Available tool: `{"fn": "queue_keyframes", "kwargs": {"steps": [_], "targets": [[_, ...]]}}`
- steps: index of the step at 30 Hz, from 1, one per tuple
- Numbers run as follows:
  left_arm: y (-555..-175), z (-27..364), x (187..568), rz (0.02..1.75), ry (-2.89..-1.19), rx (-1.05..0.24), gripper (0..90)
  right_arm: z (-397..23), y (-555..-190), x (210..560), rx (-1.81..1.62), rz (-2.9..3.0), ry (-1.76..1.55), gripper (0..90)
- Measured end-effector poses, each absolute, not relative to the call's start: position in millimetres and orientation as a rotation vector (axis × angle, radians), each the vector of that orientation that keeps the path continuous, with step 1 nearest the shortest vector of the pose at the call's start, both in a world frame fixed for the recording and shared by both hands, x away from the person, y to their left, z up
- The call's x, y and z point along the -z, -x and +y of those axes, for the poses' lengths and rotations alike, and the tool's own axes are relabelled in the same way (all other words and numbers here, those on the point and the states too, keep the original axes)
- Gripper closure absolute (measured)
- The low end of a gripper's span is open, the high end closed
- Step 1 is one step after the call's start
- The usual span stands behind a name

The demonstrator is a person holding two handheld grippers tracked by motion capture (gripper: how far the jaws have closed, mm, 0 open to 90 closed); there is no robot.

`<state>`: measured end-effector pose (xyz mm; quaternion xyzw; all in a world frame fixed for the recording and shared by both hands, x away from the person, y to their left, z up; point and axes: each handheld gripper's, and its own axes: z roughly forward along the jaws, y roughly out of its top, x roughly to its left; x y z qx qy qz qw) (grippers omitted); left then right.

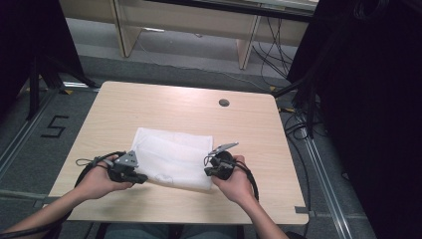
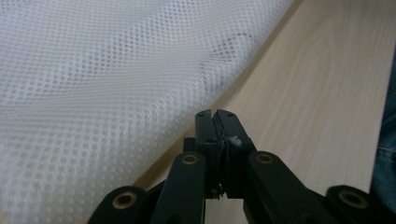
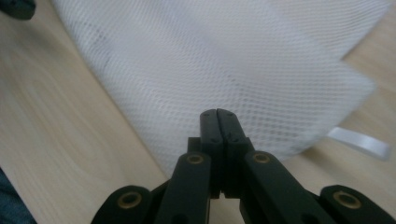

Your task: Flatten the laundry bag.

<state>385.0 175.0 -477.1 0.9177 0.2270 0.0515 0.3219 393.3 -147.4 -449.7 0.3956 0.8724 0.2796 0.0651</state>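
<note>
A white mesh bag (image 1: 171,158) lies flat on a wooden bench (image 1: 249,134), between two hand-held grippers.

The left hand-held gripper (image 2: 215,114) sits at the bag's near left edge, the right hand-held gripper (image 3: 217,113) at its near right edge; both have their jaws pressed together, gripping nothing visible. The mesh looks light, limp and easily snagged; its corners and hem seem the best holds. Bare bench surrounds it.

we see a white mesh cloth (image 1: 173,158) flat on the wooden table (image 1: 189,107); the left gripper (image 1: 130,170) and right gripper (image 1: 215,165) rest at its near corners.
</note>
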Motion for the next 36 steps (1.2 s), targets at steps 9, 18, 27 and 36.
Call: {"fn": "queue_keyframes", "kwargs": {"steps": [9,18,27,36], "targets": [[-402,154,486,0.615,-2.439,-0.132,87.1,-136,-406,465,-0.736,2.687,-1.201,89.7],[-416,138,489,0.652,-2.419,-0.151,87.1,-143,-432,473,-0.687,2.659,-1.268,89.1],[-432,132,491,0.657,-2.455,-0.167,87.4,-149,-452,478,-0.672,2.621,-1.323,88.1],[-443,133,493,0.673,-2.450,-0.210,86.9,-150,-468,481,-0.680,2.583,-1.362,86.9]]}}
